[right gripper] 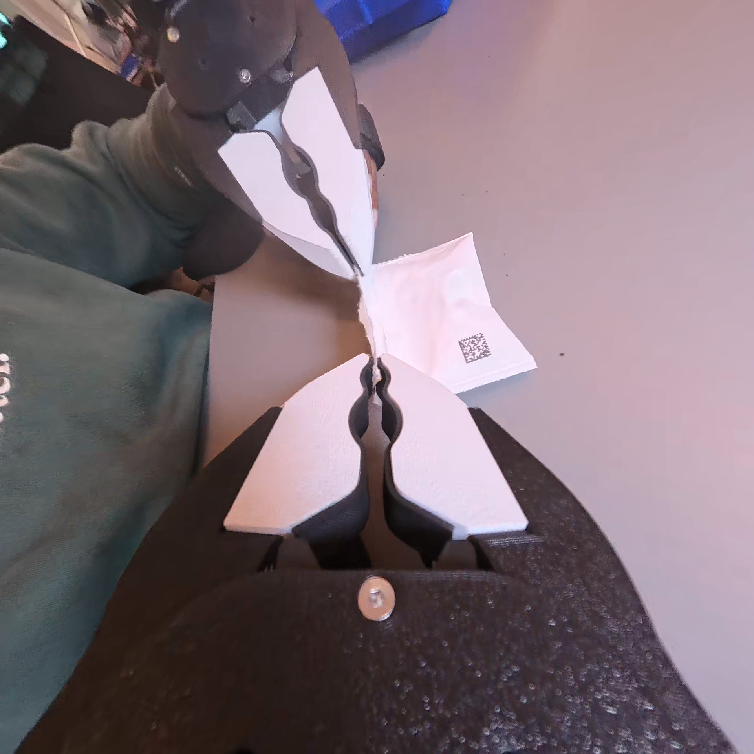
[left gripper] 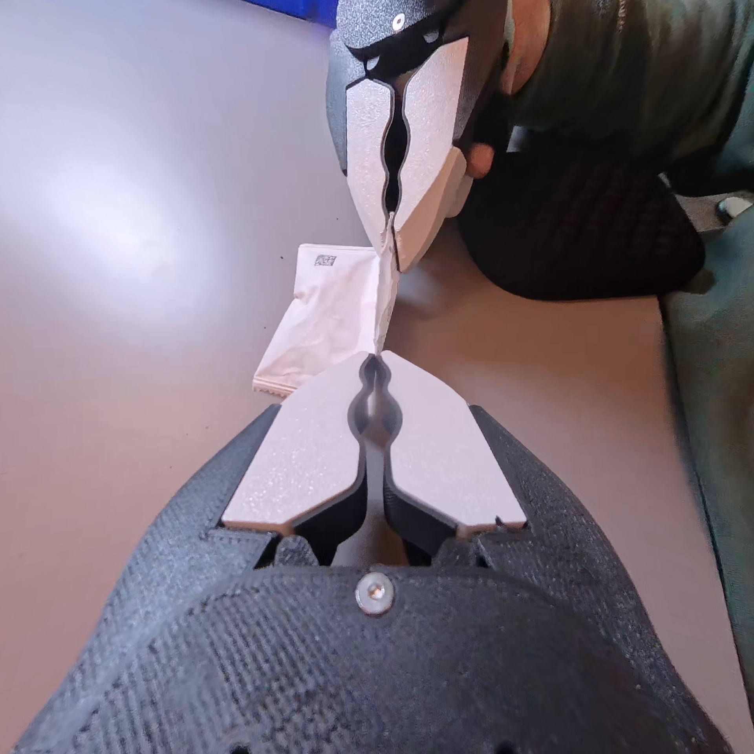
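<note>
White packet [left gripper: 326, 322] stretched above grey counter [left gripper: 122, 204], one edge pinched at both ends: left gripper [left gripper: 376, 355] and right gripper [right gripper: 375, 361] both clenched on it. Edge crumpled; packet apparently unopened.

Both cameras ride just behind their own fingers, looking forward and down at the grey table [left gripper: 122, 204] from very close. The left wrist view faces the right gripper [left gripper: 389, 240] at twelve o'clock; the right wrist view meets the left gripper [right gripper: 355, 273] at twelve. Both share the white packet [left gripper: 326, 318] strung between them.
</note>
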### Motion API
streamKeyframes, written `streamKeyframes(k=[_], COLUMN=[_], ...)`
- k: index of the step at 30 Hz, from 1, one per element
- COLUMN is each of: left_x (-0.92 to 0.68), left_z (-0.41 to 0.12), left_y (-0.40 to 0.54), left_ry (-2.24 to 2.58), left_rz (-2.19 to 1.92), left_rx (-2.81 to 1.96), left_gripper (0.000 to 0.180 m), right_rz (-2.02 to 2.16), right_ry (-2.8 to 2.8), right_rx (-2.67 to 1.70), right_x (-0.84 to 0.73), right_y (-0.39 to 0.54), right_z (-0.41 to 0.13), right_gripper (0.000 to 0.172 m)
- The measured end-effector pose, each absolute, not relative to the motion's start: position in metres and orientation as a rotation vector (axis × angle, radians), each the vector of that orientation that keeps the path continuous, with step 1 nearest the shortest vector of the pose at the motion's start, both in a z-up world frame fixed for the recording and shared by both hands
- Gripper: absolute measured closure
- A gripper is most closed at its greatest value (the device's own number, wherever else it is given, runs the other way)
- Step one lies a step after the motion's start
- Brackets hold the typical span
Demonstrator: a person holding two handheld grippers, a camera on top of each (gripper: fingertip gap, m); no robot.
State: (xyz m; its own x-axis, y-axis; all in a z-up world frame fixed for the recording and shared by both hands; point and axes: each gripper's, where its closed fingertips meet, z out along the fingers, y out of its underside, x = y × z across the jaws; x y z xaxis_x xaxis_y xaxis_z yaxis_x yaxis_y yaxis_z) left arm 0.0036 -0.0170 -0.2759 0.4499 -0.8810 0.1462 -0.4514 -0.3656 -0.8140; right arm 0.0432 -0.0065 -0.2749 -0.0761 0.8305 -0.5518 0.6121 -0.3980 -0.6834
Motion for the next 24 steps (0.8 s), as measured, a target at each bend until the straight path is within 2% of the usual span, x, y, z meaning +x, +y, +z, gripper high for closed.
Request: streamKeyframes(k=[6,12,16,21,24], left_x=[0.005,0.009,0.012,0.013,0.014], left_z=[-0.296,-0.305,-0.306,-0.306,-0.306], left_y=[-0.013,-0.010,-0.008,-0.007,-0.007], left_ry=[0.992,1.203,1.270,1.297,1.291], left_rz=[-0.865,-0.653,-0.560,-0.526,-0.527], left_rx=[-2.229,-2.278,-2.269,-2.263,-2.261], left_gripper=[0.180,0.180,0.180,0.180,0.180], right_rz=[1.437,1.128,0.879,0.716,0.590], right_ry=[-1.617,-1.808,-1.891,-1.865,-1.953], right_rx=[-2.079,-2.043,-1.894,-1.489,-1.478], right_x=[0.046,0.057,0.062,0.042,0.043], right_y=[-0.011,-0.014,-0.004,-0.005,-0.007], right_z=[-0.286,-0.294,-0.291,-0.261,-0.280], right_gripper=[0.172,0.171,0.161,0.165,0.172])
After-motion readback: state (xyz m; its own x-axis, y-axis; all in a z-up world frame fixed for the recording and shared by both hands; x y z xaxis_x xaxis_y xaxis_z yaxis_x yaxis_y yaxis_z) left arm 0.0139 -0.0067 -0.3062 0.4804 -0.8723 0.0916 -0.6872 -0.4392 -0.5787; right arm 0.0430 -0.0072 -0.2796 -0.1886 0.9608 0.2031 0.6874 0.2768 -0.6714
